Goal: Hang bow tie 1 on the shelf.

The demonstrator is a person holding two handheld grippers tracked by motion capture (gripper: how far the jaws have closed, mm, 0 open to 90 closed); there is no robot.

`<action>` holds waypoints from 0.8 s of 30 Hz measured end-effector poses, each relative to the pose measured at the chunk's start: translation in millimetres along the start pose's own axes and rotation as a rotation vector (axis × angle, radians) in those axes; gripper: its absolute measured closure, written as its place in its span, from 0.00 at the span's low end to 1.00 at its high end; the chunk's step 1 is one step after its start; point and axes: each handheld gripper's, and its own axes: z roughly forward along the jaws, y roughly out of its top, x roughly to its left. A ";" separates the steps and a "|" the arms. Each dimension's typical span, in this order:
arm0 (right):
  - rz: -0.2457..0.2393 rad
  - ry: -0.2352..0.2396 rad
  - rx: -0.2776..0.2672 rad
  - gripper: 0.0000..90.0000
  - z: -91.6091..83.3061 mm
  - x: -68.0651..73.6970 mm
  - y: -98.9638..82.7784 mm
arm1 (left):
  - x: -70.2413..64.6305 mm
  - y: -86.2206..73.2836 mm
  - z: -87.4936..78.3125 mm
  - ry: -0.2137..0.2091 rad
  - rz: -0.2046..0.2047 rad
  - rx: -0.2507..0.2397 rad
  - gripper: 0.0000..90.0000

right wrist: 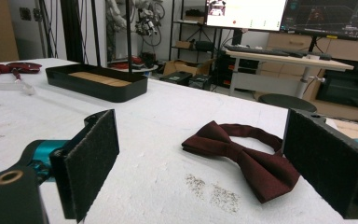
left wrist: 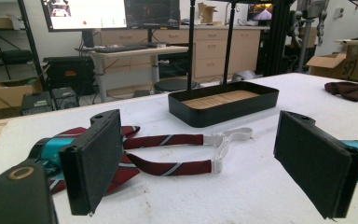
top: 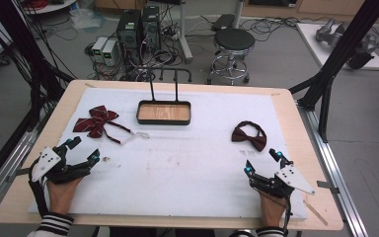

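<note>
A striped dark-red bow tie (top: 96,120) with a white clasp strap lies at the table's left; in the left gripper view the striped bow tie (left wrist: 163,154) is just beyond the jaws. My left gripper (top: 83,149) rests near the front left, open and empty, also seen as the left gripper (left wrist: 200,163). A plain maroon bow tie (top: 249,135) lies at the right, and the maroon bow tie (right wrist: 249,158) sits just ahead of my right gripper (right wrist: 205,172). The right gripper (top: 261,162) is open and holds nothing. A black tray (top: 164,112) with a wooden floor stands at the back centre.
The tray rim (left wrist: 223,109) has two upright black rods behind it. White foam sheet (top: 187,168) covers the wooden table. A stool (top: 233,42), computer boxes (top: 138,29) and cables stand on the floor beyond the far edge.
</note>
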 end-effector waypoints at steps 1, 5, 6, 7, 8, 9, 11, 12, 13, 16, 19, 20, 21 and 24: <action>0.000 0.000 0.000 0.11 -0.1 0.0 0.0 | 0.0 0.1 0.0 0.001 -0.003 -0.001 0.18; -0.005 -0.004 -0.003 0.11 0.0 -0.5 0.0 | 0.0 0.1 0.1 0.002 -0.001 0.002 0.18; 0.003 -0.002 0.002 0.11 -0.3 -0.3 0.0 | 0.2 0.2 0.1 0.002 -0.001 0.003 0.18; 0.003 -0.002 0.002 0.11 -0.3 -0.3 0.0 | 0.1 0.1 0.2 0.003 -0.006 0.002 0.18; 0.007 -0.003 0.000 0.11 -0.3 -0.3 0.0 | 0.2 0.2 0.1 0.003 -0.007 0.003 0.18; 0.001 -0.004 -0.001 0.11 -0.4 -0.1 0.0 | 0.3 0.2 0.2 0.004 -0.008 0.003 0.18; -0.001 -0.002 -0.001 0.11 -0.1 0.3 0.1 | 0.2 0.3 0.1 0.005 -0.007 0.004 0.18; -0.001 -0.002 -0.001 0.11 0.0 0.1 0.1 | 0.1 0.2 0.2 0.007 -0.008 0.003 0.18; -0.001 -0.002 -0.001 0.11 0.0 0.1 0.1 | 0.1 0.2 0.3 0.010 -0.009 0.004 0.18; 0.003 0.001 0.002 0.11 -0.3 -0.2 0.1 | 0.5 0.4 0.6 0.015 -0.011 0.006 0.18; 0.006 0.000 0.003 0.11 -0.4 0.0 0.0 | 0.7 0.5 0.8 0.016 -0.013 0.007 0.17; -0.003 0.001 -0.001 0.11 -0.1 -0.5 0.1 | 0.9 0.7 1.2 0.014 -0.015 0.010 0.17; -0.003 0.001 -0.001 0.11 -0.1 -0.5 0.1 | 1.3 1.1 1.9 0.011 -0.021 0.017 0.17; 0.001 0.001 0.002 0.11 -0.3 -0.4 0.1 | 2.2 2.7 4.1 0.010 -0.016 0.048 0.17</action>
